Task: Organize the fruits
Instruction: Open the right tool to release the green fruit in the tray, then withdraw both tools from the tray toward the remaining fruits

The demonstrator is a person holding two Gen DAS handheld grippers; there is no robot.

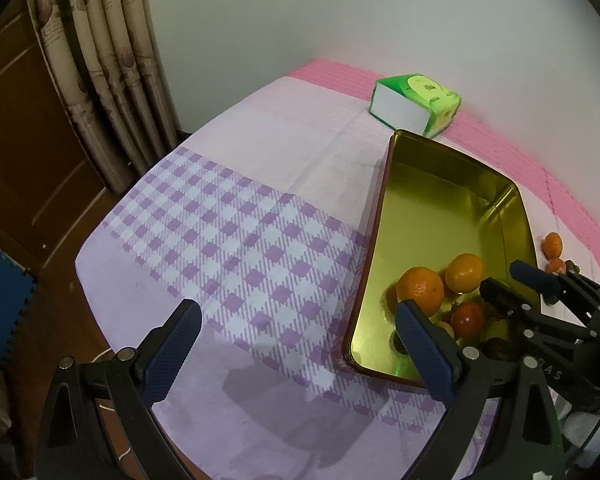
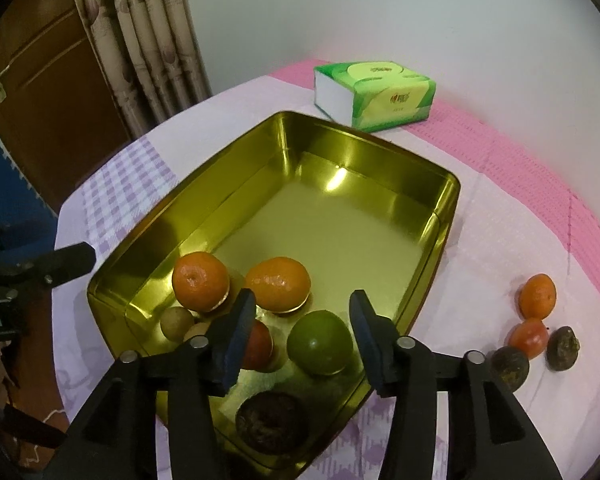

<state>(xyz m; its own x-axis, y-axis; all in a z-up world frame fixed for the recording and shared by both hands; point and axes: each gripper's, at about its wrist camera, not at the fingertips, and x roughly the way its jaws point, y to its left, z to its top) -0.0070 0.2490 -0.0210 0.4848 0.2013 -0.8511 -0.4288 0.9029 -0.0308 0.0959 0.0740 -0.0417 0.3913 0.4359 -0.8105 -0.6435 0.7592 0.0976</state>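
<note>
The right gripper (image 2: 302, 312) is held spread wide above the near end of the gold tin (image 2: 446, 216), nothing pinched between its blue pads (image 2: 236, 328), and a green fruit (image 2: 320, 342) is seen lying on the tin floor directly in the gap. Just left of that green fruit a red-orange fruit (image 2: 260, 346) is half hidden behind the left pad, and two small tan fruits (image 2: 176, 322) are tucked into the tin's near-left corner. Two oranges (image 2: 200, 280) and (image 2: 278, 282) are parked side by side just beyond, and a dark wrinkled fruit (image 2: 272, 422) is set at the tin's nearest edge, under the gripper. The far half of the tin is left bare, its walls standing all round. Outside the tin, to its right on the cloth, a cluster is waiting: one orange (image 2: 538, 296), a red-orange fruit (image 2: 530, 338) touching it, and two dark fruits (image 2: 510, 368) and (image 2: 564, 348) close by. A green tissue pack (image 2: 374, 94) is placed past the tin's far end, near the wall. The left gripper (image 1: 298, 340) is also held wide apart and empty, over the checked tablecloth (image 1: 236, 240) left of the tin, its right finger overlapping the tin's left wall in view. The table edge is seen further left of the tin, with curtains (image 1: 100, 60) beyond.
</note>
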